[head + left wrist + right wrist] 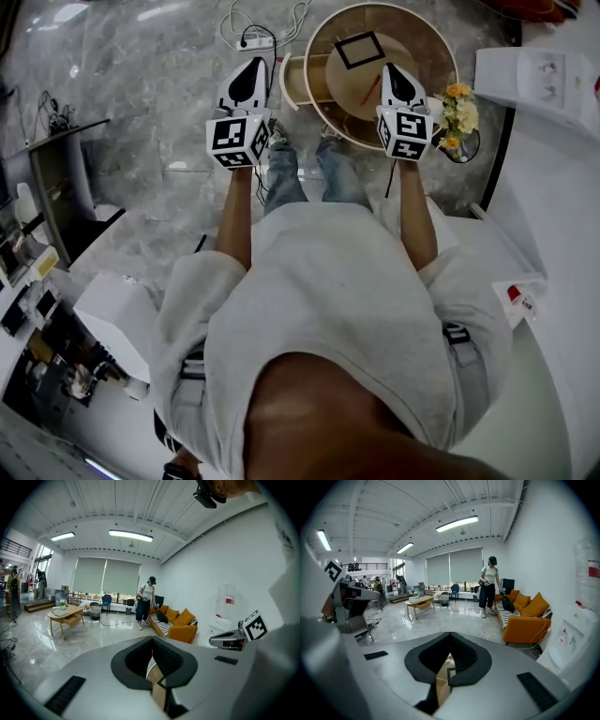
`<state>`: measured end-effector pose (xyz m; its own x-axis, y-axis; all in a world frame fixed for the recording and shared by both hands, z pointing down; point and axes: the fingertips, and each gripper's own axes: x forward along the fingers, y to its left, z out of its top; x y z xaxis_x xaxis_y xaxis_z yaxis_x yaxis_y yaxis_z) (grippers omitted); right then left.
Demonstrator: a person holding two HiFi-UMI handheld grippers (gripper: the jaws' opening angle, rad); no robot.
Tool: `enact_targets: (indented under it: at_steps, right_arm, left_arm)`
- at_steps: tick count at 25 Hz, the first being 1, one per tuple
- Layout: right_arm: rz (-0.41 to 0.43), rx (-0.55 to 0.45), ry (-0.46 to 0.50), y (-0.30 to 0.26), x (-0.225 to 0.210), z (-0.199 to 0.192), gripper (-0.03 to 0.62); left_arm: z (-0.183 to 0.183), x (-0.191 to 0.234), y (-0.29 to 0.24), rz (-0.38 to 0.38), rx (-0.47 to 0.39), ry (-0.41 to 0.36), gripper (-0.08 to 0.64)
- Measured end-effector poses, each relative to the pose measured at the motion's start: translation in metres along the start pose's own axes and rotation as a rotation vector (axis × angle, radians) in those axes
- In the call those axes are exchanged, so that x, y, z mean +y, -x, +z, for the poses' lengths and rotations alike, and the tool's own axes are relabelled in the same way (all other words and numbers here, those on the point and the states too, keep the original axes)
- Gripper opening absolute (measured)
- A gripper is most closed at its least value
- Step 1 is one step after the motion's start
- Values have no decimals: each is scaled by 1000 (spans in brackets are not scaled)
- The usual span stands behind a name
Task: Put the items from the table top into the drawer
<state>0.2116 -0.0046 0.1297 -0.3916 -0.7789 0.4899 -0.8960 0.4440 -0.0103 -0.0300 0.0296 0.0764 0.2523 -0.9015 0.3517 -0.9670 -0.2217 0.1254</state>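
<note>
In the head view a round wooden table point(320, 105) stands below and ahead of me. On it lie a black-framed square item point(360, 49) and a thin red stick-like item point(371, 90). An open drawer point(298, 81) sticks out of the table's left side. My left gripper point(250, 67) hangs over the floor just left of the drawer, its jaws together and empty. My right gripper point(393, 71) hovers over the table's right part, also shut and empty. In the left gripper view the left gripper point(152, 639) shows closed tips, as does the right gripper point(451, 633) in its own view.
A vase of yellow flowers point(458, 111) stands by the table's right edge. A power strip with cables point(255, 39) lies on the floor behind it. A white counter point(553, 187) runs along the right. Farther off are an orange sofa point(180, 623) and another person point(146, 599).
</note>
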Motion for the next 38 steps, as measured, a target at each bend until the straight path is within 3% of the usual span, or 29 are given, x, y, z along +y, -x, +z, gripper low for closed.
enact_targets:
  at_steps: [7, 12, 24, 31, 38]
  right_arm:
    - [-94, 80, -48, -26, 13, -55, 23]
    - [-153, 140, -97, -34, 5, -105, 25]
    - [-262, 273, -250, -37, -26, -232, 24]
    - [-279, 328, -297, -59, -29, -298, 25]
    - [-280, 391, -400, -101, -27, -363, 46]
  left_arm:
    - [-50, 27, -9, -72, 70, -1, 15]
    - [-89, 23, -36, -139, 129, -10, 15]
    - [-183, -67, -119, -378, 202, -31, 15]
    - [-244, -93, -150, -418, 236, -26, 15]
    - [-286, -88, -164, -411, 274, -20, 15]
